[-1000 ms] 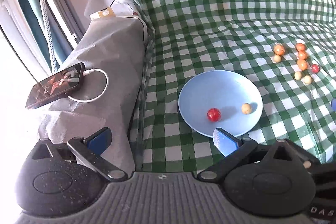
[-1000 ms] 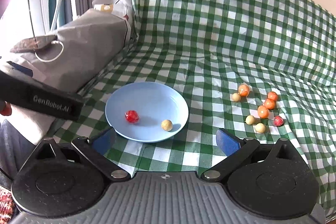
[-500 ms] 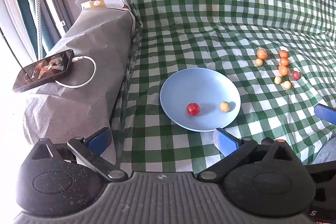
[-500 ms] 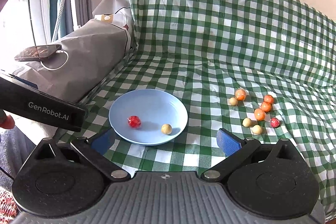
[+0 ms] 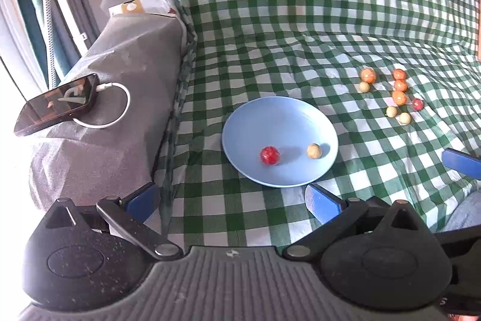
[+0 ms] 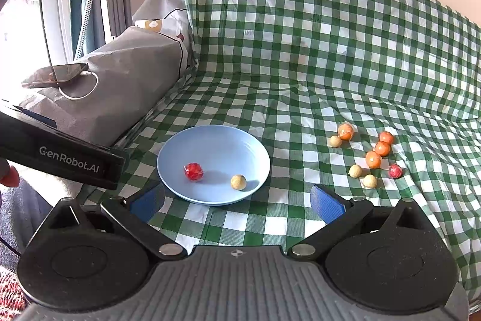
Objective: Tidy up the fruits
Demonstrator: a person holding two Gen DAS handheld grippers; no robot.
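A light blue plate (image 5: 282, 116) (image 6: 216, 140) lies on the green checked cloth. It holds a red fruit (image 5: 269, 155) (image 6: 193, 171) and a beige fruit (image 5: 314, 150) (image 6: 238, 181). Several loose fruits, orange (image 5: 399, 97) (image 6: 373, 159), beige (image 5: 404, 118) (image 6: 355, 170) and one red (image 5: 417, 104) (image 6: 395, 171), lie to the plate's right. My left gripper (image 5: 231, 202) is open and empty, short of the plate's near rim. My right gripper (image 6: 237, 200) is open and empty, just before the plate. One blue finger of the right gripper (image 5: 463, 163) shows in the left wrist view.
A grey covered armrest (image 5: 120, 98) (image 6: 126, 80) rises at the left and carries a phone (image 5: 57, 104) (image 6: 55, 75) on a white cable. The cloth-covered backrest (image 6: 300, 26) stands behind. The left gripper's black body (image 6: 60, 158) crosses the right view's left side.
Both grippers have drawn back from the plate and risen slightly; the plate and fruits look smaller. Both stay open. The fruits have not moved.
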